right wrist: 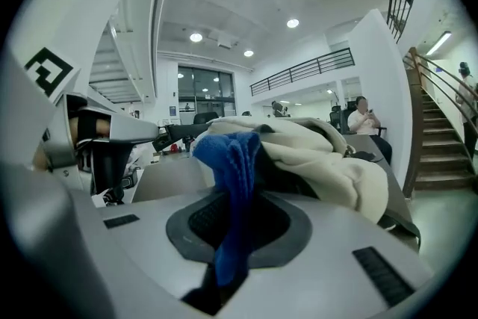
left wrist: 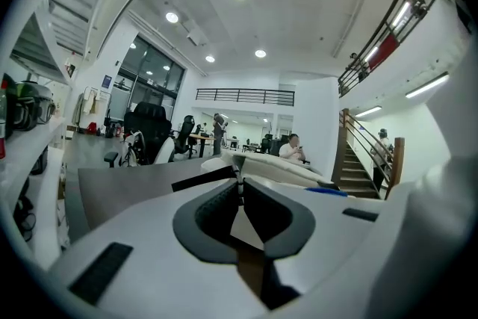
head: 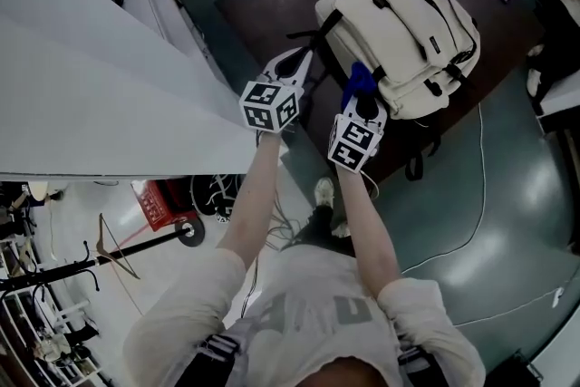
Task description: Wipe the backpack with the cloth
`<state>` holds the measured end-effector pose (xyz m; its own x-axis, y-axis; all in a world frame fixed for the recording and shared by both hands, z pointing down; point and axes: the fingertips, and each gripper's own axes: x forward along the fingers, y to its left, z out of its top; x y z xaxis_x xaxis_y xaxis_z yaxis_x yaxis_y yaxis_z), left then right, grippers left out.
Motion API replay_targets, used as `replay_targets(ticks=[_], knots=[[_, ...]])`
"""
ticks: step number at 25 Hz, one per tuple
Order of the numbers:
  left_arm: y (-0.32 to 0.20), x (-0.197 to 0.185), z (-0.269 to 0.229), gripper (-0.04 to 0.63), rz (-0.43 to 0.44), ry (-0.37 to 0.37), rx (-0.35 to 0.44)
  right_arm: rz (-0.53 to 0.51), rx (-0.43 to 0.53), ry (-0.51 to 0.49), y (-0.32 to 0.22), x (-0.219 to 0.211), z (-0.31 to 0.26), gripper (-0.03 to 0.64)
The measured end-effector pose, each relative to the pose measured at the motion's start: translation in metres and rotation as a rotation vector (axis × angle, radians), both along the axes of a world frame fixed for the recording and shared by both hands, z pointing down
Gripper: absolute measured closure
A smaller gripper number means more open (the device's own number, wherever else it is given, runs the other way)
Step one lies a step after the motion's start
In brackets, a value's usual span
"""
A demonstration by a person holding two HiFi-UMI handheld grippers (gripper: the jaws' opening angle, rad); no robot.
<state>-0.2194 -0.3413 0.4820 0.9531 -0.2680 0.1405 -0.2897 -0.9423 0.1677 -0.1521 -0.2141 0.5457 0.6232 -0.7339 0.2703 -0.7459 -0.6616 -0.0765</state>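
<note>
Two grippers are working over the near edge of a dark brown table point(head: 272, 9). The right gripper point(right wrist: 237, 194) is clamping its jaws on a blue knitted cloth point(right wrist: 230, 160), which is rising above the jaws and trailing out below them. A cream fabric backpack with black straps point(head: 408, 27) is lying on the table just ahead of these jaws. The left gripper point(left wrist: 240, 187) is pressing its jaws together tip to tip on nothing, with the backpack lying ahead and slightly right of them.
</note>
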Motion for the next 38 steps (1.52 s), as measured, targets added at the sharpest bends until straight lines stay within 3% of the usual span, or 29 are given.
replay_targets(ticks=[8, 14, 17, 22, 30, 38], knots=[[0.006, -0.001, -0.001, 0.569, -0.031, 0.013, -0.015, 0.025, -0.06, -0.018, 0.053, -0.002, 0.023, 0.574], [0.02, 0.0, -0.002, 0.569, -0.052, 0.001, 0.017, -0.005, -0.116, 0.04, 0.076, 0.005, 0.026, 0.574], [0.036, -0.006, 0.005, 0.592, -0.058, -0.016, 0.041, 0.014, -0.103, 0.015, 0.085, 0.008, 0.026, 0.574], [0.061, -0.017, 0.018, 0.592, -0.057, -0.017, 0.009, 0.027, -0.105, 0.017, 0.096, 0.012, 0.023, 0.574], [0.09, -0.016, 0.002, 0.592, -0.058, 0.045, 0.0, 0.094, -0.058, 0.017, 0.135, 0.022, 0.005, 0.574], [0.131, 0.008, -0.019, 0.592, -0.01, 0.086, 0.013, 0.12, 0.027, 0.075, 0.173, 0.044, -0.036, 0.574]])
